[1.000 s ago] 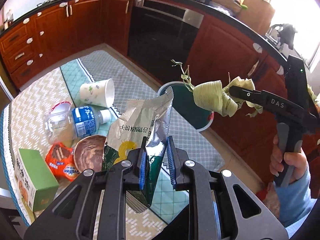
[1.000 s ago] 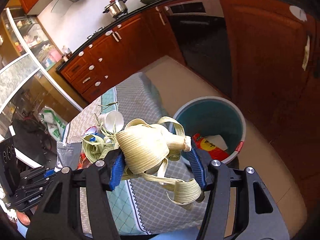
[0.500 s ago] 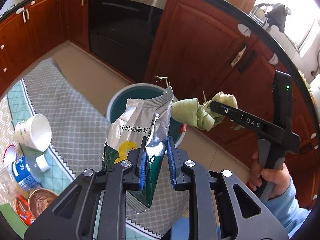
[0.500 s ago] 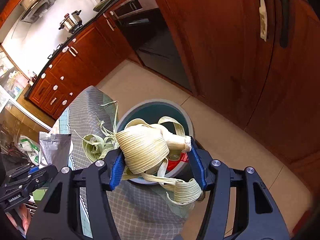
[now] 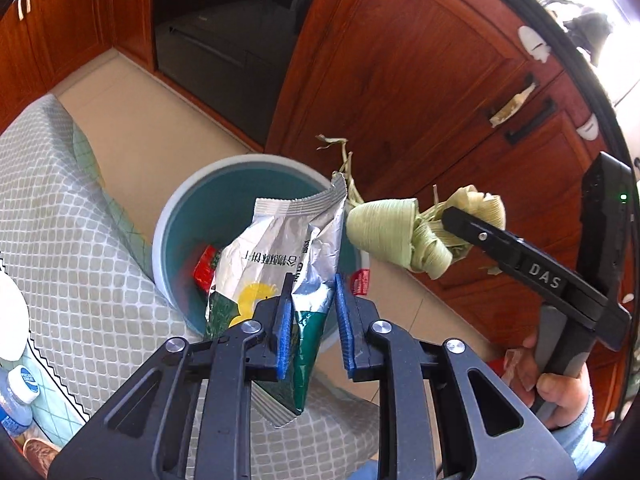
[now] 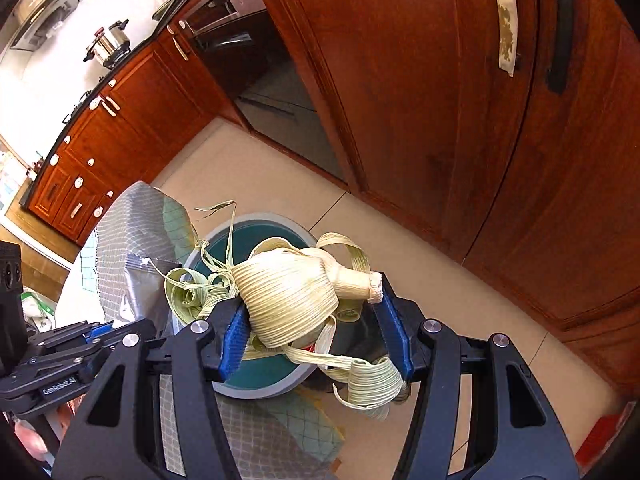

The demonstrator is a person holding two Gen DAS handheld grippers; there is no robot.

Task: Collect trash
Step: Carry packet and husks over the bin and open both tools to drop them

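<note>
A silver and green snack bag (image 5: pixel 280 248) stands upright between the blue pads of my left gripper (image 5: pixel 313 292), whose jaws are opening; the pads still touch the bag's sides. It hangs over the near rim of a round teal bin (image 5: pixel 224 168) on the floor. My right gripper (image 6: pixel 310 300) is shut on a bundle of pale corn husks (image 6: pixel 288 292), held above the same bin (image 6: pixel 276 390). In the left wrist view the husks (image 5: pixel 384 232) hang just right of the bag. Loose husk strips dangle below the jaws.
The table's grey chequered cloth (image 5: pixel 60 240) drapes against the bin's left side. A red wrapper (image 5: pixel 204 268) lies inside the bin. Wooden cabinets (image 5: pixel 420 100) and a dark oven (image 5: pixel 224 40) stand behind. A water bottle (image 5: pixel 16 396) lies at the table's left edge.
Both grippers have swung away from the table and dropped to just above the bin, each carrying its load. The bin now fills the middle of both views.
</note>
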